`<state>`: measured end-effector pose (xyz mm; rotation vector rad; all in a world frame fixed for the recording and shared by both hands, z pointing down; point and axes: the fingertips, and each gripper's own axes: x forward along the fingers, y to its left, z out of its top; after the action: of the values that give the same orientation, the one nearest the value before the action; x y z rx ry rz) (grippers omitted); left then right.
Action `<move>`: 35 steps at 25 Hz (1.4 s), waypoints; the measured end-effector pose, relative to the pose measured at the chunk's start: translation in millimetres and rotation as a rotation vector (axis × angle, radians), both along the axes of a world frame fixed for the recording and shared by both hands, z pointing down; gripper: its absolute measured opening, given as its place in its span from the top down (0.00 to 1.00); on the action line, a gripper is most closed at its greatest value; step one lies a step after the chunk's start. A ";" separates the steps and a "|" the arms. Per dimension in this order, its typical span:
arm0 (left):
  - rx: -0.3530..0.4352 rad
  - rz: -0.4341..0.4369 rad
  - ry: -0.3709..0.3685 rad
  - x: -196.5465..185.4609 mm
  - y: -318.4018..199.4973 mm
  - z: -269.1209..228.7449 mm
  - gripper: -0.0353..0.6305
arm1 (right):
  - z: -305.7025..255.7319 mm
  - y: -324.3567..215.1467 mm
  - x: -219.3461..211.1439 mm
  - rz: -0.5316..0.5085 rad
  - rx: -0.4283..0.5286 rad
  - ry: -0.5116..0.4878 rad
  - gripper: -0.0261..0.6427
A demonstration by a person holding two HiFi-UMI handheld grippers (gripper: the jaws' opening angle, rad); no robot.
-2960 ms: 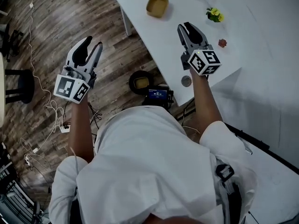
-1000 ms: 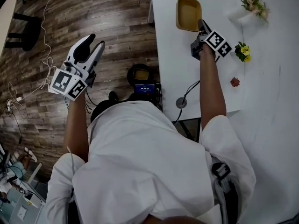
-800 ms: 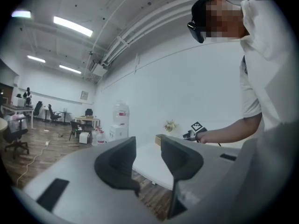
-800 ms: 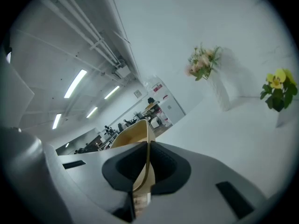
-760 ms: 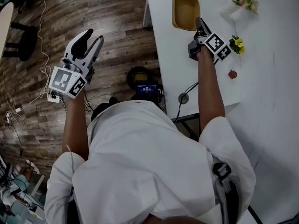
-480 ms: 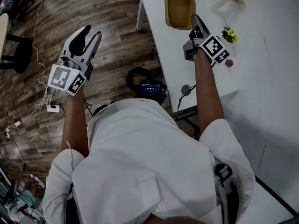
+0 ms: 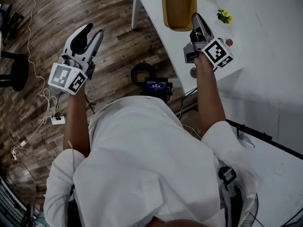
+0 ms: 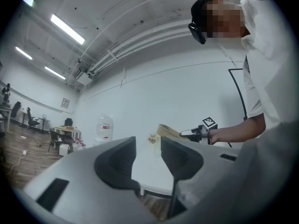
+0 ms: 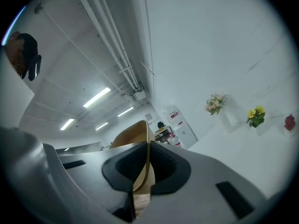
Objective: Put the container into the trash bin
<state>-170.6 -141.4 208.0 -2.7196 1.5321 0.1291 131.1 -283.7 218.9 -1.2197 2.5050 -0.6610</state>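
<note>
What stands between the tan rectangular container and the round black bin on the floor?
Nothing visible. The right gripper holds the tan rectangular container over the white table; the round black bin stands open on the floor beside it.

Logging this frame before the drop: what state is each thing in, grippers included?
container: empty, open side up, held by one wall.
right gripper: shut on the container's wall.
left gripper: open, nothing between its jaws, over the floor.
trash bin: standing on the floor, top open, container not yet in it.
</note>
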 end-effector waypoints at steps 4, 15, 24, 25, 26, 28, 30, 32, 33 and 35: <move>-0.003 0.042 -0.001 -3.7 24.3 6.4 0.70 | 16.1 39.4 -3.9 0.038 0.000 -0.015 0.89; -0.078 0.077 0.034 -15.9 80.6 65.9 0.70 | 82.0 128.4 -11.2 0.111 -0.056 0.031 0.89; -0.263 0.104 0.028 -4.6 90.4 169.9 0.70 | 196.2 148.4 -32.6 0.087 -0.194 0.070 0.89; -0.275 0.100 0.020 -0.9 89.0 183.0 0.70 | 213.0 149.2 -33.5 0.083 -0.213 0.073 0.89; -0.287 0.095 0.017 2.4 86.4 196.3 0.70 | 228.7 149.4 -34.5 0.078 -0.229 0.079 0.89; -0.313 0.091 0.020 6.9 80.2 223.0 0.70 | 257.8 147.2 -38.8 0.067 -0.256 0.090 0.89; -0.344 0.096 0.016 10.7 78.9 249.8 0.70 | 288.8 147.3 -43.9 0.058 -0.289 0.086 0.89; -0.375 0.108 -0.002 17.2 77.5 276.5 0.70 | 326.2 149.2 -44.0 0.059 -0.327 0.075 0.89; -0.389 0.112 -0.008 21.7 74.9 289.5 0.70 | 346.5 148.9 -41.4 0.061 -0.346 0.077 0.89; -0.411 0.111 -0.011 30.4 69.5 315.5 0.70 | 388.2 147.8 -34.8 0.062 -0.384 0.096 0.89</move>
<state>-140.2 -71.9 523.5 -3.1062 1.5532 -0.2261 96.3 -135.9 607.2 -1.4798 2.4771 -1.1313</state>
